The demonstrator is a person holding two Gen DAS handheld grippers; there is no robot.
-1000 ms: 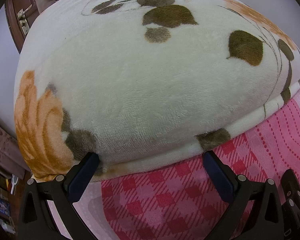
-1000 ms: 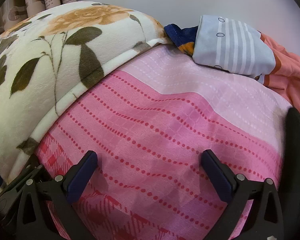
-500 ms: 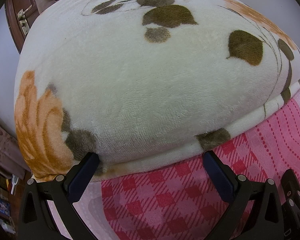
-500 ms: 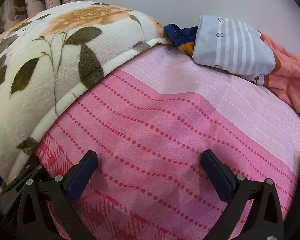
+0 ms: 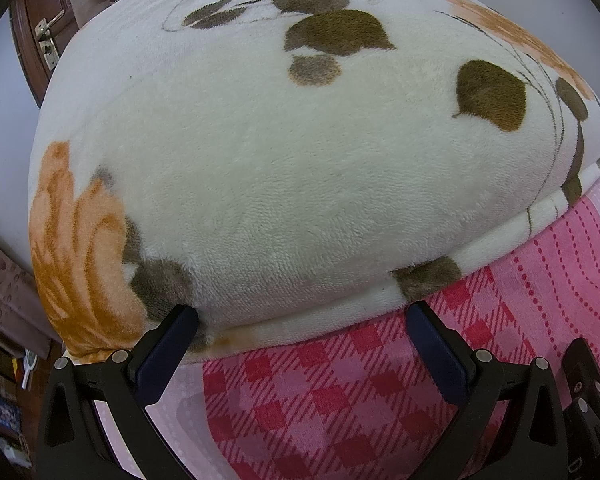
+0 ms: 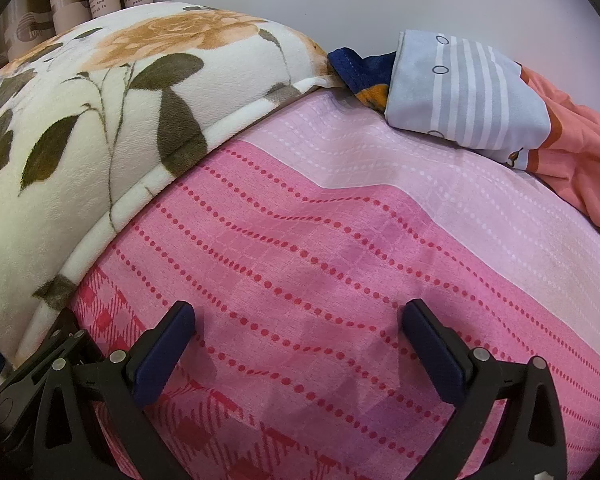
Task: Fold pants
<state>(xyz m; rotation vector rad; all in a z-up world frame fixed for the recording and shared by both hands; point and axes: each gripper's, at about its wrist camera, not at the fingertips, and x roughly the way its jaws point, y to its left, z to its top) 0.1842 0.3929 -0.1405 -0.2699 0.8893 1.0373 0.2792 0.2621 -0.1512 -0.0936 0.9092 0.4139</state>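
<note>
Both tongs stand spread wide and pinch nothing: the left tongs (image 5: 300, 312) hover with their dark blue pads over the near hem of the cream fleece blanket with orange roses and brown leaves (image 5: 300, 160), and the right tongs (image 6: 299, 310) hover just beside them, to the right, over the pink bedsheet with red dotted lines and a checked band (image 6: 340, 260). Little has changed. The left view matches the one a second ago, while in the right view a dark shape that filled the right edge has slipped out of sight, so more of the sheet shows there. I judge that the folding has not begun, since no garment lies between the pads or spread flat on the sheet. The only clothes in view are a crumpled heap at the far right against the wall: a salmon-orange cloth (image 6: 580, 152), a light blue garment with pale stripes (image 6: 460, 96) and a navy scrap with an orange patch (image 6: 360, 68). The pants are probably in this heap, well apart from both tongs, but I cannot tell which piece they are, as no legs or waistband show and the salmon cloth is cut off by the edge. What the vanished dark shape was is also unclear.
</note>
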